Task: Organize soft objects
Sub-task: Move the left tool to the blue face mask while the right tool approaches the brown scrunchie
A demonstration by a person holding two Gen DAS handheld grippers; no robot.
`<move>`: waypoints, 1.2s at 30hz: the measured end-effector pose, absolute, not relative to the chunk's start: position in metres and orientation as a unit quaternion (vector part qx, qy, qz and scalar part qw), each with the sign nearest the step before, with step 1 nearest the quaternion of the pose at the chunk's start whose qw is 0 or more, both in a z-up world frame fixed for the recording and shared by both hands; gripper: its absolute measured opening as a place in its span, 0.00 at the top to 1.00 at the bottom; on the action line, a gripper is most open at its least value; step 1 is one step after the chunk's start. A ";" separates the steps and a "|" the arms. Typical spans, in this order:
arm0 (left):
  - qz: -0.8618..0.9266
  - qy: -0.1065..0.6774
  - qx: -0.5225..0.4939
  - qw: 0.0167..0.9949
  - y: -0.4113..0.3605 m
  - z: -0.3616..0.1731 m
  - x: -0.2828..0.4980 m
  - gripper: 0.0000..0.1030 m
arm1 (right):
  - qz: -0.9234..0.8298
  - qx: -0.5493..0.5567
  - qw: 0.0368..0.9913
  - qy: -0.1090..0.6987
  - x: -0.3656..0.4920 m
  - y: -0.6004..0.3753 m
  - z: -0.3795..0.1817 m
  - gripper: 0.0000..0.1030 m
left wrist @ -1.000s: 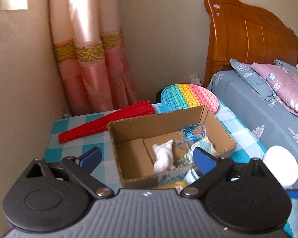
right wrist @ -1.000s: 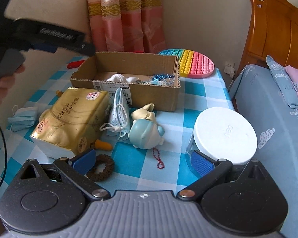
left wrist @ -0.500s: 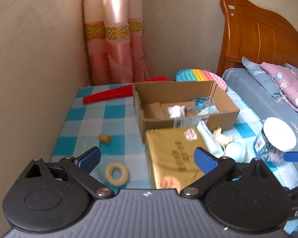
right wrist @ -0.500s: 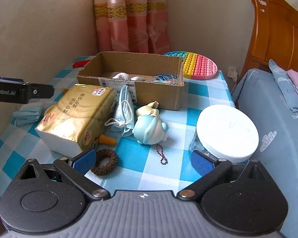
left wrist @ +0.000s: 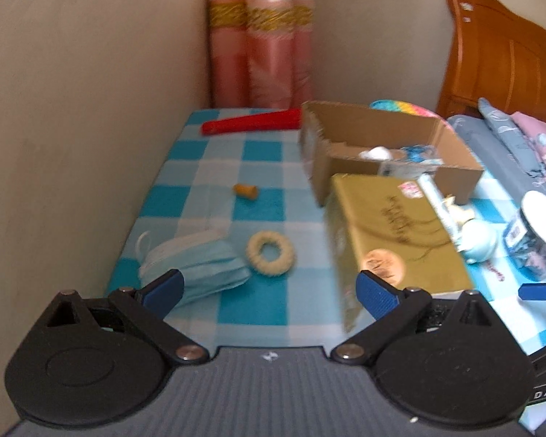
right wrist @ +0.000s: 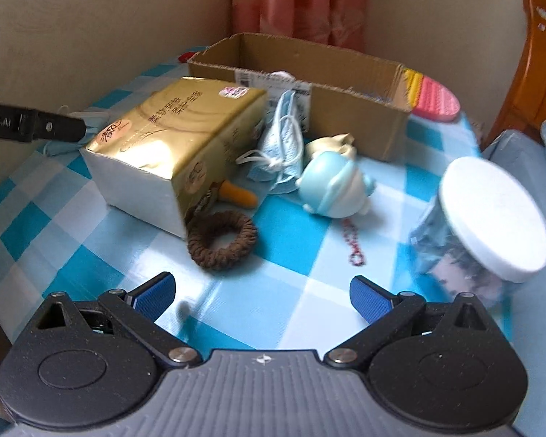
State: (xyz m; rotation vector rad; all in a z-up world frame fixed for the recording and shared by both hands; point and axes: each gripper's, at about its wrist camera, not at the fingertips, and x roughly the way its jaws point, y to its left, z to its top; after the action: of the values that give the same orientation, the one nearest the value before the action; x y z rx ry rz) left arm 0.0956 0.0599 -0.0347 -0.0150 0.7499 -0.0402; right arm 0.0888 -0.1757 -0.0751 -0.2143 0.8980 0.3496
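Task status: partly complete. The cardboard box (left wrist: 389, 145), ahead and right of the left gripper (left wrist: 269, 287), already contains a few soft items. Remaining outside: a blue mask (left wrist: 196, 262) at its left fingertip, a cream hair ring (left wrist: 270, 253) just ahead, and a brown scrunchie (right wrist: 222, 239) ahead of the right gripper (right wrist: 262, 296). Both grippers are spread wide, holding nothing

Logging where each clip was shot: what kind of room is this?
Most likely a bedroom: a carved wooden headboard, a bed with patterned pillows, and a pink curtain behind a bedside table in a checked cloth.
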 end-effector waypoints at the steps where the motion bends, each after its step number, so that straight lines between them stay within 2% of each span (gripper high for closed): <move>1: -0.014 0.369 -0.009 0.929 0.063 -0.038 0.096 0.02 | 0.169 -0.100 0.879 0.434 0.092 -0.175 -0.077 0.00; 14: 0.033 0.368 -0.007 0.929 0.088 -0.063 0.107 0.02 | 0.166 -0.106 0.888 0.416 0.108 -0.161 -0.086 0.00; 27: 0.085 0.366 -0.072 0.924 0.112 -0.080 0.143 0.02 | 0.166 -0.105 0.892 0.408 0.106 -0.162 -0.087 0.00; 36: 0.095 0.409 -0.047 0.906 0.112 -0.096 0.139 0.02 | 0.167 -0.104 0.894 0.403 0.104 -0.162 -0.087 0.00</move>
State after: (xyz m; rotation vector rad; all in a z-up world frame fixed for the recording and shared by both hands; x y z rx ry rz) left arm 0.1391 0.1120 -0.0959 -0.0966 0.8448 0.1971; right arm 0.1042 -0.1621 -0.0871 -0.2155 0.8366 0.3457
